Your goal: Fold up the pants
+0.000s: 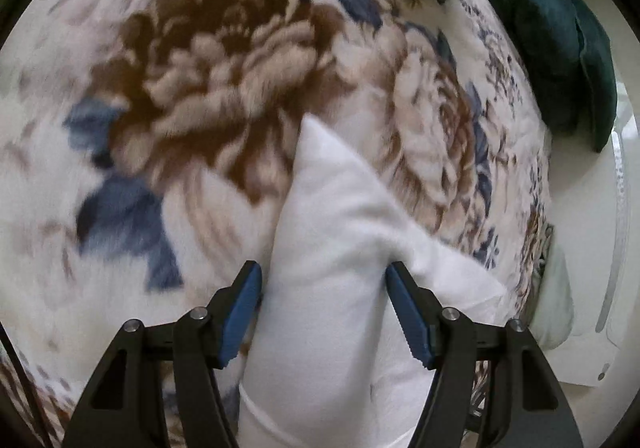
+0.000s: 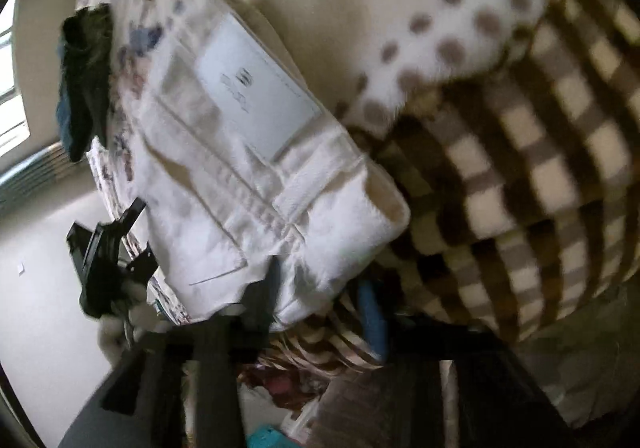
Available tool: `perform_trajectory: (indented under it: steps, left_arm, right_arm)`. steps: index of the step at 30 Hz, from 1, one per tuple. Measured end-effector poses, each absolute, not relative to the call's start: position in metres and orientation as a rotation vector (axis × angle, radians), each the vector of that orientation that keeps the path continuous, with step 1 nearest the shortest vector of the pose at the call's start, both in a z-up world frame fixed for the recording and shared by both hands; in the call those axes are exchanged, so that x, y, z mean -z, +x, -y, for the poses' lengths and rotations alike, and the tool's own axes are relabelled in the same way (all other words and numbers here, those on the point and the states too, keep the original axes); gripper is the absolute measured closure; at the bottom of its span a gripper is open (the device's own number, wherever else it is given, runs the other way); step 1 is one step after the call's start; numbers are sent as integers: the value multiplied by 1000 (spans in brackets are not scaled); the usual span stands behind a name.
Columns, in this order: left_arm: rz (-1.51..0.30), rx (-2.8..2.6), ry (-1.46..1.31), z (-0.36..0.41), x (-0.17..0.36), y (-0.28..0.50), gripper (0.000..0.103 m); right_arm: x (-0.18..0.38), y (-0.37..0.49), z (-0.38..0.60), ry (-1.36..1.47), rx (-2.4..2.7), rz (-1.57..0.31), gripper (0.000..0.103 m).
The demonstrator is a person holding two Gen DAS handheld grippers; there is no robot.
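Brightness: both views are daylit and soft; the left wrist view is brighter, the right wrist view dimmer and warmer.
Light source: a window (image 2: 10, 88) at the left edge of the right wrist view is blown out white.
Glare: the pants (image 1: 328, 288) are nearly overexposed, with folds barely readable.
Shadows: soft and shallow, under the pants' edge and beside the fingers (image 1: 408, 312).
Blur: the blanket (image 1: 200, 88) is smeared at left and sharper at right; the right wrist view is smeared throughout, and its gripper (image 2: 320, 312) is a dark streak.
Distortion: strong fisheye bending, with black corners in both views.
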State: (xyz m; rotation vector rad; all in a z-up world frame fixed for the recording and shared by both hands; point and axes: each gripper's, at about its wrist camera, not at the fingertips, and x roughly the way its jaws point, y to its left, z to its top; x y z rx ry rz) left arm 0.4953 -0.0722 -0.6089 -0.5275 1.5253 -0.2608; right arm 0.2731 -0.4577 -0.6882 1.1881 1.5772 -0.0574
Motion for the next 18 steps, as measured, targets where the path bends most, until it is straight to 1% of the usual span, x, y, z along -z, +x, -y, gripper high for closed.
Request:
perform_trajectory:
  steps: [1,6,7,8,9,10,11,13,16,17,18]
  left_arm:
    - [-1525,269,-522,74,611,501,40]
    - [-1519,280,-503,85,619,524,40]
    - [-1511,281,-494,87,620,528,41]
    - [-1505,286,-491,88,620,531,46]
    - [-1496,291,-477,89,621,533,52]
    - [-1495,280,-452,90,622,535,64]
    - [-1497,277,-451,88,625,537,68]
    - [-1494,284,-482,82,629,537,71]
    - [-1481,298,-495,78,629,535,73]
    - [-1480,296,-501,77,629,535,73]
    - [-1483,295,-516,74,630,536,73]
  right_arm:
    - [683,272,462,1181,66,-1556,41]
    - [665,279,483,1136,155,-1480,40]
    - [663,288,483,1106,156,-1465,40]
    - [664,288,489,1086,155,-1452,40]
    - [664,296,488,1076,151,-1435,40]
    - [665,304,490,1064,143,-1421,40]
    - [666,316,496,1045,135,-1412,40]
    - [672,337,500,1007,103,-1397,40]
    - [692,365,501,1001,18,-1418,41]
    - [697,377,498,1015,-11,-1407,58]
    - [698,382,497,1008,-26,-1390,72]
